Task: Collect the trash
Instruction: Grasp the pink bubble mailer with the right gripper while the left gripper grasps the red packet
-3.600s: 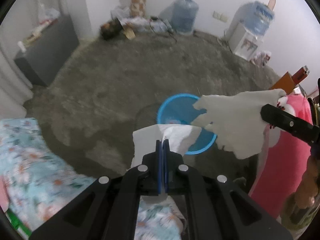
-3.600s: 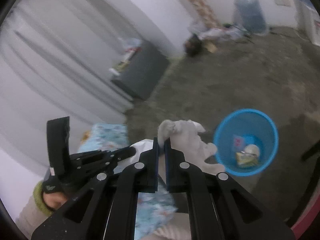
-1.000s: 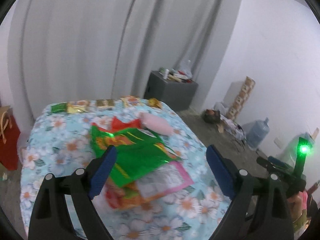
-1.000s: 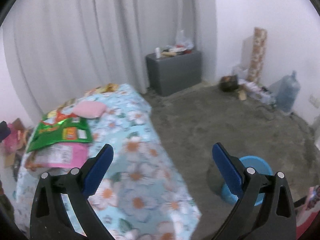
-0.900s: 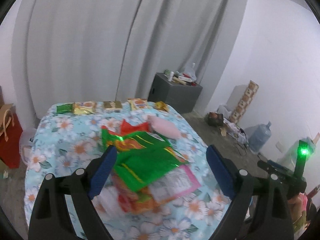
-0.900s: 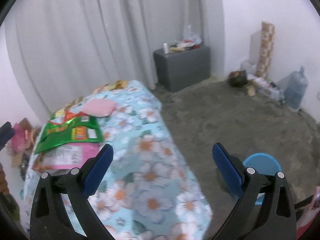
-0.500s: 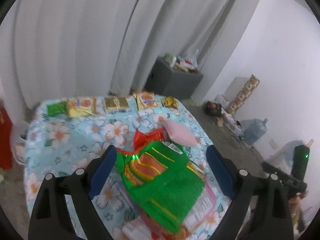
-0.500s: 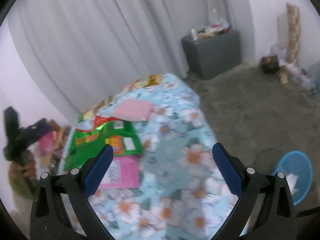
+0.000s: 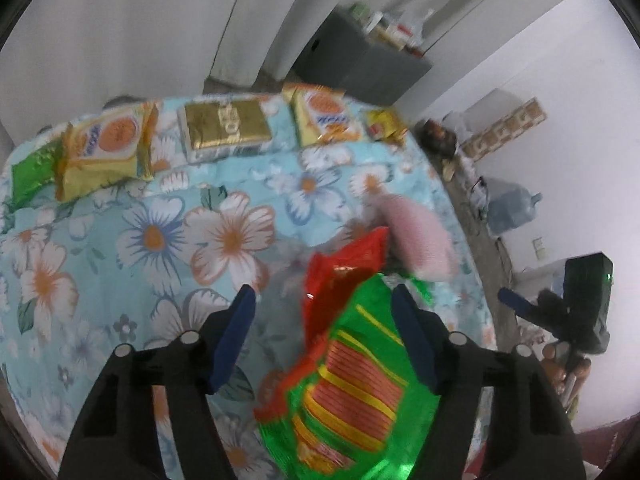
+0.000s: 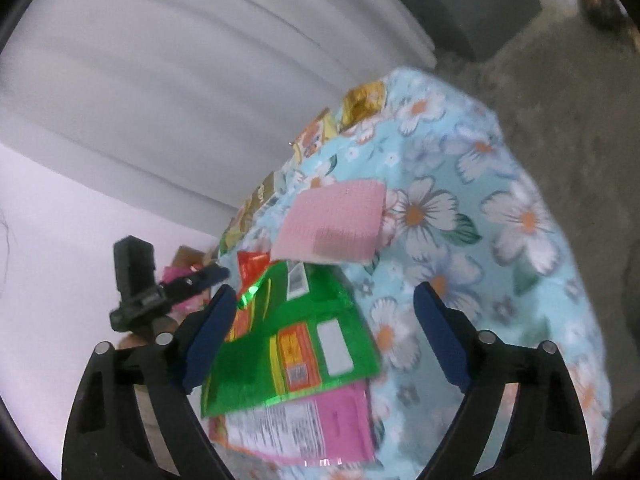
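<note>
left gripper (image 9: 324, 320): jaws apart, just been narrowing over green wrapper (image 9: 360, 384), no contact visible | right gripper (image 10: 320, 320): apart, narrowing, empty, above same pile on floral cloth (image 10: 500, 208) | risk: slick stacked wrappers, one slides off or grippers collide

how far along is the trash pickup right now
Done so far: not shown; no bin is in view. In hand: nothing. The left gripper and right gripper have both just been closing a little, yet stand open over the green wrapper. Left: that wrapper, the red wrapper and the pink packet under it on the flowered cloth, all still to lift.
</note>
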`<state>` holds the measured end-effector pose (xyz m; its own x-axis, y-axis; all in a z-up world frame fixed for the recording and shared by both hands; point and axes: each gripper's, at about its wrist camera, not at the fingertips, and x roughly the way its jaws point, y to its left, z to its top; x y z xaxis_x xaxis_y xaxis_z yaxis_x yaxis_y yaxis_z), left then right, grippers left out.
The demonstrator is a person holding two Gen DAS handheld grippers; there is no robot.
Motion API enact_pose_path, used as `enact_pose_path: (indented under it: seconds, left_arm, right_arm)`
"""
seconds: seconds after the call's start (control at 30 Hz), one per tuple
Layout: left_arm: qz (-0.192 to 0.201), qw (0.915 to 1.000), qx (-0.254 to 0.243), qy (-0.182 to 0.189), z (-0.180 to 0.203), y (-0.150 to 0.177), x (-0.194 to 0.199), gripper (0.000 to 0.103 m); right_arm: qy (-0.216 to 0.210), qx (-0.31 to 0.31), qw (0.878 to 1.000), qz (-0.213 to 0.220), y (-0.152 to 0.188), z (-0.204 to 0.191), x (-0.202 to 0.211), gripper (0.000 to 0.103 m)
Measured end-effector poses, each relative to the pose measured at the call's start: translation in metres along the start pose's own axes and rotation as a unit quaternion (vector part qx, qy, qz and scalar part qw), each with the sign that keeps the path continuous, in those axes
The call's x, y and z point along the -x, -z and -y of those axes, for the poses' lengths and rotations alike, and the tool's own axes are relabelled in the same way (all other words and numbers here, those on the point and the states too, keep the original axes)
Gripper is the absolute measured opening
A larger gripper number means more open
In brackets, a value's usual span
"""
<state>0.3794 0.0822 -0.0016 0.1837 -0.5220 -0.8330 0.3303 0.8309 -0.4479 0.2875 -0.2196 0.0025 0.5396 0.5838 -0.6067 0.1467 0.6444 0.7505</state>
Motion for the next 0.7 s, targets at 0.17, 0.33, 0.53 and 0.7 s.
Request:
enact_pose_path:
  seconds: [0.17,0.33,0.53,0.7]
  left_arm:
    - [-0.027,0.9995,0.01,0.013,-0.011,-0.008,-0.016,0.053]
    - [-0.05,0.9984,0.013,0.025,-0.016,-0.008,-0.026,0.043]
    - [-0.059,0.9976,0.016,0.031,-0.017,-0.008,-0.033,0.025]
    - [-0.063,0.9973,0.02,0.034,-0.018,-0.008,-0.039,0.015]
  right_arm:
    - [-0.017,-0.039,0.999,-0.033,-0.017,0.017,-0.036,0.077]
    - [-0.039,-0.073,0.995,-0.059,-0.026,0.03,-0.068,0.069]
    - [-0.067,-0.105,0.99,-0.061,-0.031,0.04,-0.084,0.059]
    - [-0.079,-0.119,0.988,-0.064,-0.033,0.044,-0.086,0.044]
